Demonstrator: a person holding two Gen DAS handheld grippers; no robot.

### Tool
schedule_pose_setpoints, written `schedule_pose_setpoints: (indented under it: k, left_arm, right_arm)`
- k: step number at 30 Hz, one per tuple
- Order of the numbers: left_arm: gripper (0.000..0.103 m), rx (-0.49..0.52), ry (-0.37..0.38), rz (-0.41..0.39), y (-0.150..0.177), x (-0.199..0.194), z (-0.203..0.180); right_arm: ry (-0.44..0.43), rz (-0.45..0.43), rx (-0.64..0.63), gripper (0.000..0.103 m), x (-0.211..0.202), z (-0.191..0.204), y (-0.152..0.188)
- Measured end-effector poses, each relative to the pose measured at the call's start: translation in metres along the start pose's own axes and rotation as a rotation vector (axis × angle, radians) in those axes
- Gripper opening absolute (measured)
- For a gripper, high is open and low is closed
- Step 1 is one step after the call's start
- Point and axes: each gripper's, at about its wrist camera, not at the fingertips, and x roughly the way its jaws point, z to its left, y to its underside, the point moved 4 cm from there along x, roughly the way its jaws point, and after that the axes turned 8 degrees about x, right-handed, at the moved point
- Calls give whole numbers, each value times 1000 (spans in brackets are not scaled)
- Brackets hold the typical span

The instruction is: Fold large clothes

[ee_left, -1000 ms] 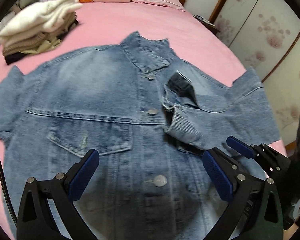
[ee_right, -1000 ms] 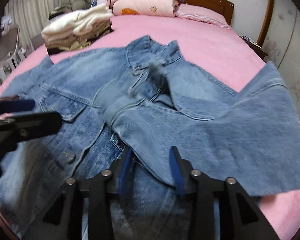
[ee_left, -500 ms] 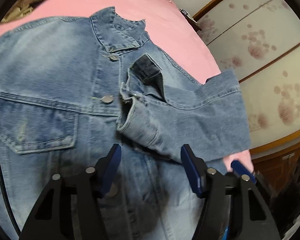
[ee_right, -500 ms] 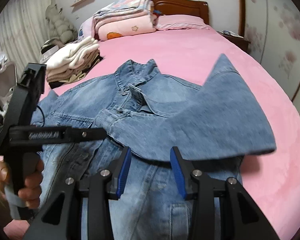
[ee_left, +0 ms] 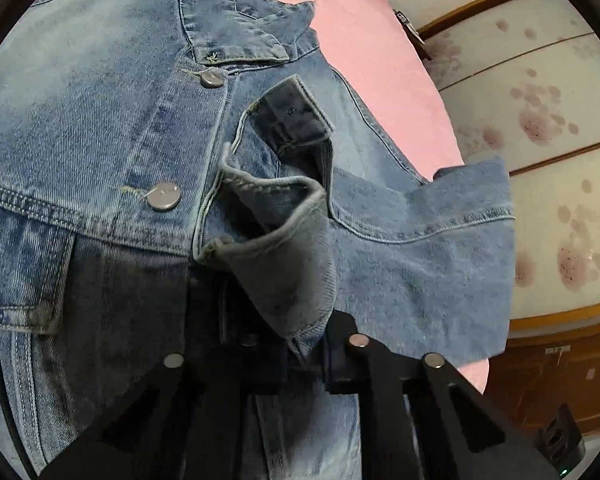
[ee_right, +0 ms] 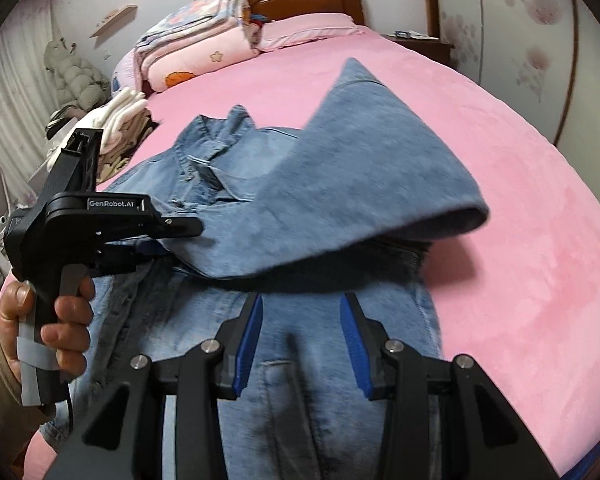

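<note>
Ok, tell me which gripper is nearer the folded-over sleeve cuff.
Left. The left gripper is shut on the sleeve cuff of the denim jacket. The right gripper hovers open over the jacket's lower front, away from the cuff.

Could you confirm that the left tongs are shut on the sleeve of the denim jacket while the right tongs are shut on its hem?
Not quite: the right tongs are open and hold nothing, as the right wrist view shows. The left tongs are indeed shut on the sleeve of the denim jacket.

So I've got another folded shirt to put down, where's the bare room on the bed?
Bare pink bedspread runs between the denim jacket and the pillow, and right of the jacket. The far-left corner is crowded with folded clothes and stacked quilts.
</note>
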Motion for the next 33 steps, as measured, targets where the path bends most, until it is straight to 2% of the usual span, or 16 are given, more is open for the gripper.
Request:
schedule_pose_setpoints:
  k: [5, 9, 12, 15, 18, 24, 26, 33]
  left_arm:
    - [5, 84, -66, -151, -24, -32, -23]
    - [5, 148, -141, -335, -48, -84, -35]
    - [5, 160, -176, -470, -57, -128, -30]
    - [5, 156, -209, -544, -54, -154, -13]
    - [5, 127, -265, -517, -49, -152, 22]
    - [5, -11, -287, -371, -27, -115, 92]
    - [6, -21, -292, -355, -12, -108, 105]
    - [6, 18, -269, -341, -12, -103, 93]
  right_arm:
    - [16, 0, 28, 41, 2, -14, -3]
    - [39, -15, 44, 41, 7, -24, -14]
    - [55, -23, 68, 41, 13, -32, -23]
    - [63, -20, 92, 41, 23, -39, -33]
    - [65, -1, 107, 41, 31, -44, -32]
    - [92, 26, 81, 41, 44, -42, -31]
    - [106, 26, 60, 41, 45, -40, -31]
    - [166, 66, -72, 42, 53, -25, -31]
